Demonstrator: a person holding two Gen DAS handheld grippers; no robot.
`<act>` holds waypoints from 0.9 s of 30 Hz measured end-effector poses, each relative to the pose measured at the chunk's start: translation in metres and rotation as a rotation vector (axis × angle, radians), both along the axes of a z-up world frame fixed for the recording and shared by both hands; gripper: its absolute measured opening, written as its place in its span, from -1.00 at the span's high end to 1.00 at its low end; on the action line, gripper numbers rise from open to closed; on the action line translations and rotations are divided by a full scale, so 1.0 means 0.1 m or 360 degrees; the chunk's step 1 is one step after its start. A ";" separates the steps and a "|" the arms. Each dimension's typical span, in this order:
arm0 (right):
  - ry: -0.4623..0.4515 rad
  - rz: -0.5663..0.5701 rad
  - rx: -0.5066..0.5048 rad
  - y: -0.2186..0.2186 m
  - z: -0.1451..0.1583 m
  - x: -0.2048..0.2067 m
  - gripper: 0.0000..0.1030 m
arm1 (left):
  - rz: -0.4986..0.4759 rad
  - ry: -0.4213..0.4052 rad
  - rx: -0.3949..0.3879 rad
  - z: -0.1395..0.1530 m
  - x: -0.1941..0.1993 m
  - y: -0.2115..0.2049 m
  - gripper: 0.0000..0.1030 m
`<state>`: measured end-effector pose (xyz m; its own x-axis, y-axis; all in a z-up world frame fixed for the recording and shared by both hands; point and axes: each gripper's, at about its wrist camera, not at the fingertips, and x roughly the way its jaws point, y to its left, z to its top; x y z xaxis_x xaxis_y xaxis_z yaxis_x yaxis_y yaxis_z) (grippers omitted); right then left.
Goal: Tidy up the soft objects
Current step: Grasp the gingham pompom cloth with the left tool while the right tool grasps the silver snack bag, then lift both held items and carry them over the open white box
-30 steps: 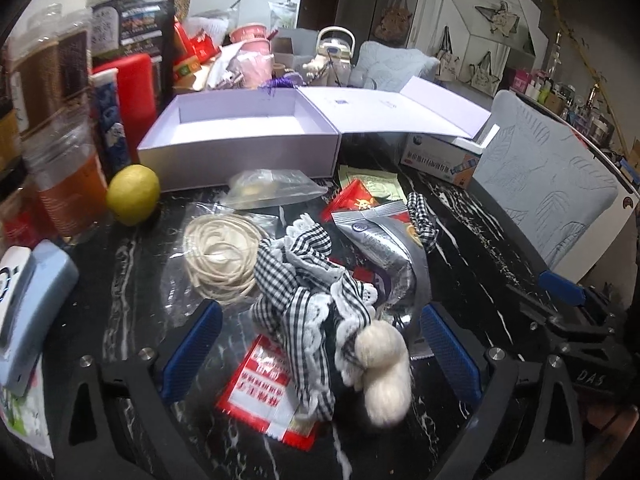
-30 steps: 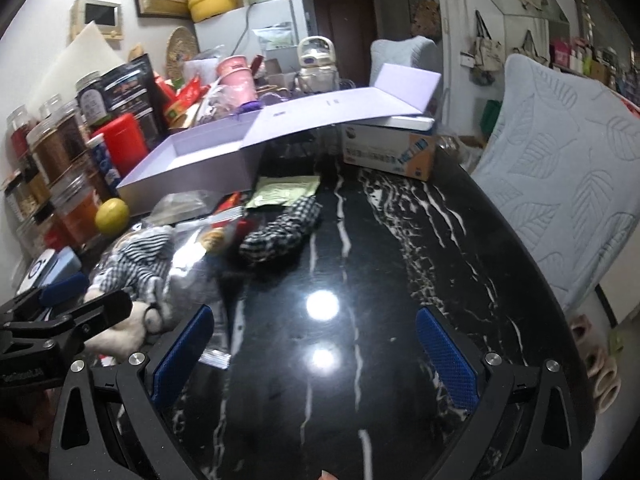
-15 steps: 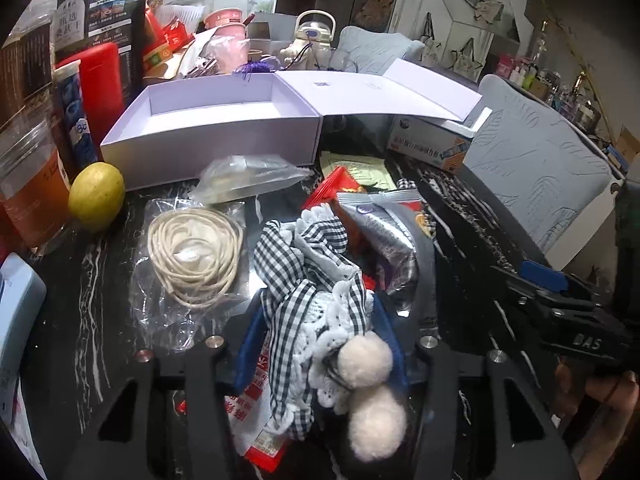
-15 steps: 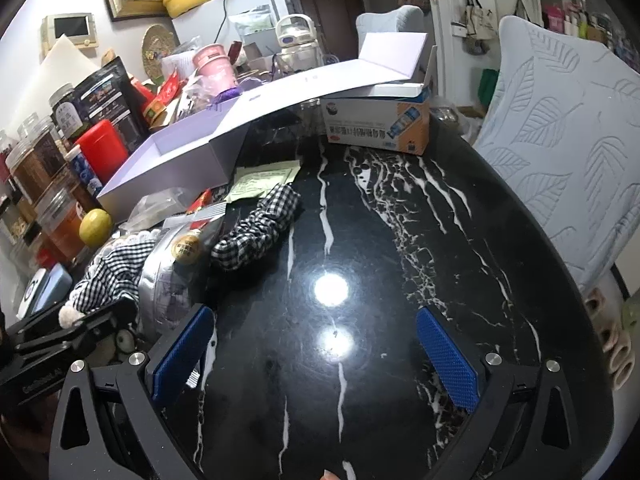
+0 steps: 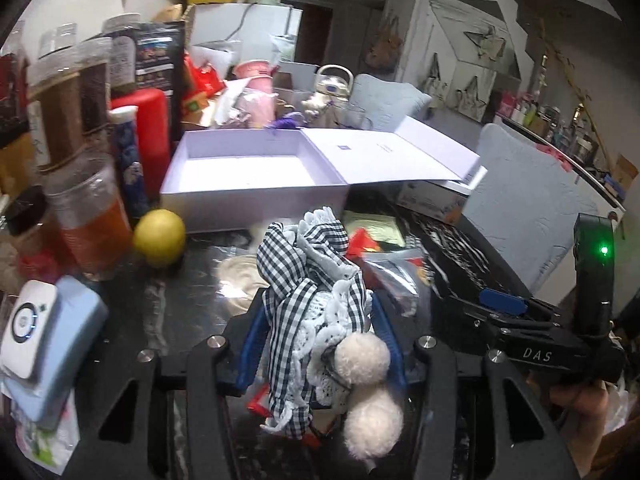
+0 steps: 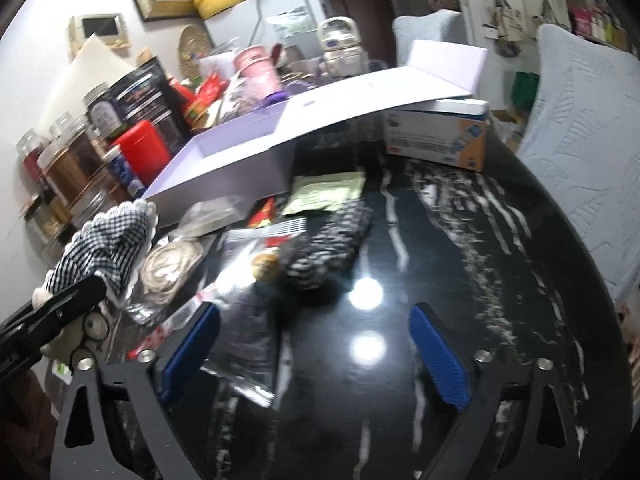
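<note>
Gingham cloth (image 5: 310, 280) with lace trim and two white pompoms (image 5: 366, 392) sits clamped in my left gripper (image 5: 320, 354), blue pads pressed on it from both sides, centre-bottom of the left wrist frame. It's lifted clear of the black marble table (image 6: 460, 240); pompoms hang below the pads. In the right wrist frame the same cloth shows at the left edge, above the pile.

My right gripper (image 6: 316, 346) has just been closing a little but its jaws stand wide, nothing pressed between the pads. A blurred silver foil pouch (image 6: 244, 312) lies next to the left pad; can't tell if they touch.

Second checked fabric piece (image 6: 332, 244) lies on the table at frame centre of the right view, just beyond the pouch. Coil of cream cord (image 6: 172, 266) in a clear bag sits left of it.

Open lavender box (image 5: 256, 172) is upper centre of the left view, empty inside, lid flap (image 5: 384, 156) folded out to the right over a small carton (image 6: 436, 136). Lemon (image 5: 159, 236) sits at the box's lower-left corner, beside jars (image 5: 68, 120) along the left edge.

Right view is motion-blurred.
</note>
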<state>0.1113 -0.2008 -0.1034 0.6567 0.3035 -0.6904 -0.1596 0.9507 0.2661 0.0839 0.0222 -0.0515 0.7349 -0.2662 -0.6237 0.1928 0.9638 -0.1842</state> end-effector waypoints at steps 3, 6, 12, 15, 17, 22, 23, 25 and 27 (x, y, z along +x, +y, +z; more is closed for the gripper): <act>0.0014 0.0046 -0.0021 0.13 -0.02 0.04 -0.69 | 0.0025 0.0013 -0.0020 -0.01 0.03 0.10 0.03; 0.0045 0.0091 -0.0041 0.26 -0.07 0.11 -0.51 | 0.0051 0.0013 -0.0022 -0.03 0.05 0.19 0.03; 0.0106 0.0143 -0.0059 0.44 -0.14 0.22 -0.46 | 0.0089 0.0035 -0.0047 -0.09 0.11 0.34 0.03; 0.0129 0.0184 -0.0063 0.55 -0.19 0.25 -0.27 | 0.0100 0.0049 -0.0059 -0.12 0.13 0.39 0.03; 0.0150 0.0185 -0.0072 0.59 -0.24 0.28 -0.02 | 0.0108 0.0056 -0.0058 -0.14 0.14 0.41 0.03; 0.0121 0.0198 -0.0093 0.64 -0.27 0.26 0.09 | 0.0118 0.0074 -0.0085 -0.17 0.15 0.45 0.03; 0.0120 0.0199 -0.0088 0.63 -0.27 0.25 0.09 | 0.0120 0.0070 -0.0081 -0.17 0.14 0.45 0.03; 0.0120 0.0204 -0.0064 0.59 -0.27 0.23 0.14 | 0.0110 0.0073 -0.0093 -0.17 0.14 0.45 0.03; 0.0121 0.0216 -0.0044 0.56 -0.27 0.20 0.15 | 0.0102 0.0080 -0.0104 -0.17 0.14 0.44 0.03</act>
